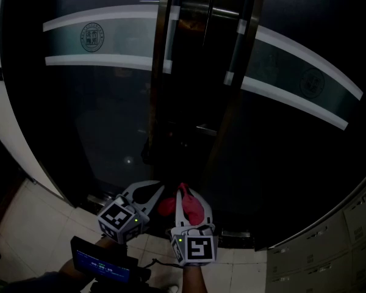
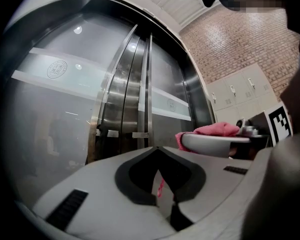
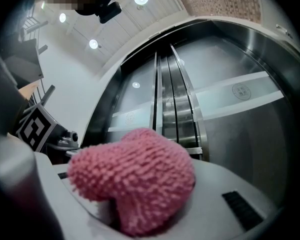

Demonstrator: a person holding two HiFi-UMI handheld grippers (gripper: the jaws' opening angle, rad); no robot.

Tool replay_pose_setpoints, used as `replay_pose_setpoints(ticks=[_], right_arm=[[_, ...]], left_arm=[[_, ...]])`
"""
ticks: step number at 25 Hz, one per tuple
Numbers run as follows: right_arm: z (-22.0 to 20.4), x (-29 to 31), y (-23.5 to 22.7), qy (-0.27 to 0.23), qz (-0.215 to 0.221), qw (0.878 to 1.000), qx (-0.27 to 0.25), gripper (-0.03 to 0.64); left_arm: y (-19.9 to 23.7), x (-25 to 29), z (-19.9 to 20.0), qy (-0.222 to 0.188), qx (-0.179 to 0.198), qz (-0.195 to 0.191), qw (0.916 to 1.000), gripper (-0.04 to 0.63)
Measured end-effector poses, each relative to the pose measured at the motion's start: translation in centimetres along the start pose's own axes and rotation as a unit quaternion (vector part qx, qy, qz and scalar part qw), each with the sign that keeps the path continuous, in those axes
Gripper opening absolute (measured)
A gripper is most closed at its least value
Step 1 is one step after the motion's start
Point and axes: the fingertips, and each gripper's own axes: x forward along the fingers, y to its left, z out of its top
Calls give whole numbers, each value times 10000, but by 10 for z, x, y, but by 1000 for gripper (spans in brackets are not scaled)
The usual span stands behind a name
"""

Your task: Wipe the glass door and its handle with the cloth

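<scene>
The dark glass double door (image 1: 91, 115) fills the head view, with a frosted band and a round logo across it. Two upright steel handles (image 1: 168, 41) stand at the middle seam, also seen in the left gripper view (image 2: 141, 99). The pink fluffy cloth (image 1: 189, 207) (image 3: 135, 179) is bunched between the jaws of my right gripper (image 1: 186, 194), which is shut on it. My left gripper (image 1: 155, 191) (image 2: 157, 149) is beside it, jaw tips together and holding nothing. Both grippers are low, in front of the door and apart from the glass.
Grey lockers (image 1: 348, 237) stand to the right of the door, below a brick wall (image 2: 240, 49). Pale floor tiles (image 1: 30, 224) lie underfoot. A small device with a lit screen (image 1: 104, 262) sits behind the left gripper. A white frame edges the door at left.
</scene>
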Motion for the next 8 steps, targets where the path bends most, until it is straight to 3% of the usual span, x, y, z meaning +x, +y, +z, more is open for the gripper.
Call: replay_pose_setpoints(ticks=[8], right_arm=[[0,2,12,347,128,9991,229,44]], left_arm=[[1,1,1,17,-9,-5,10000,15]])
